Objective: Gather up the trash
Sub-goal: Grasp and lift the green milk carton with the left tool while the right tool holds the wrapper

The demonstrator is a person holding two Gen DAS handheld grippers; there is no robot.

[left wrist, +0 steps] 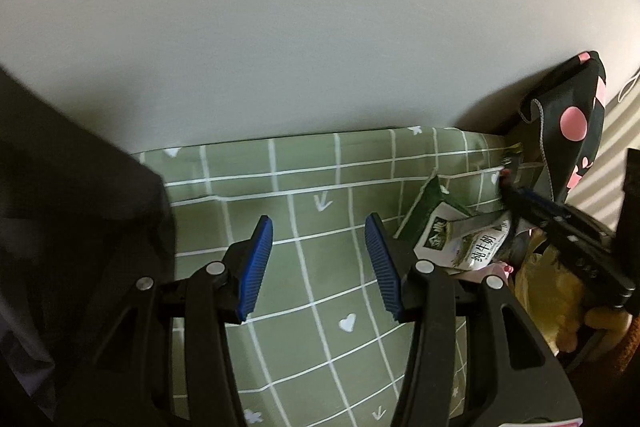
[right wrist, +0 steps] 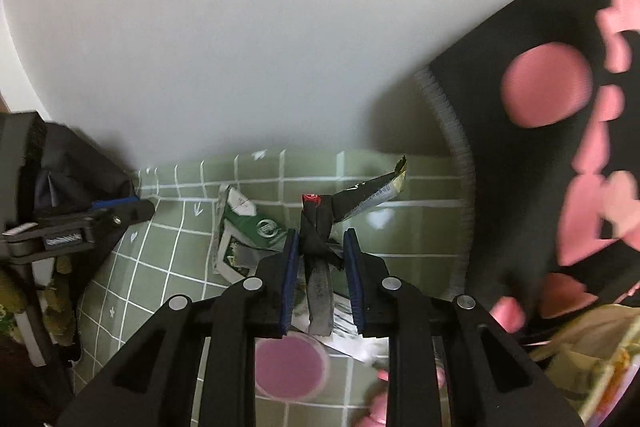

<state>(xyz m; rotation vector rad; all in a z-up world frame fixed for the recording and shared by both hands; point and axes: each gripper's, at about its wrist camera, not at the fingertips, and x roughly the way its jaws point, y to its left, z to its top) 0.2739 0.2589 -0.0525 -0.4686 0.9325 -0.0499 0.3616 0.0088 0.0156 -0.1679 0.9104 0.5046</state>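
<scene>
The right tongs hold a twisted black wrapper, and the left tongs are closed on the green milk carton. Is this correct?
Not quite. In the left wrist view the left tongs are open and empty, with the green milk carton lying apart to their right. The right tongs do hold the twisted black wrapper.

Crumpled black wrapper (right wrist: 320, 227) upright btwn fingers, green milk carton (right wrist: 248, 227) flattened alongside

Left gripper (left wrist: 319, 261) hanging low with jaws spread wide, blue pads (left wrist: 256, 269) well apart and nothing between them. Right gripper (right wrist: 321, 281) off to its right, angled inward, jaws drawn close together with something dark pinched between the blue pads (right wrist: 290, 281). Seen from the left wrist view, right gripper (left wrist: 516, 187) pointing up and left, fingers looking narrow. Left gripper (right wrist: 132, 207) also visible at the left edge of the right wrist view.
</scene>
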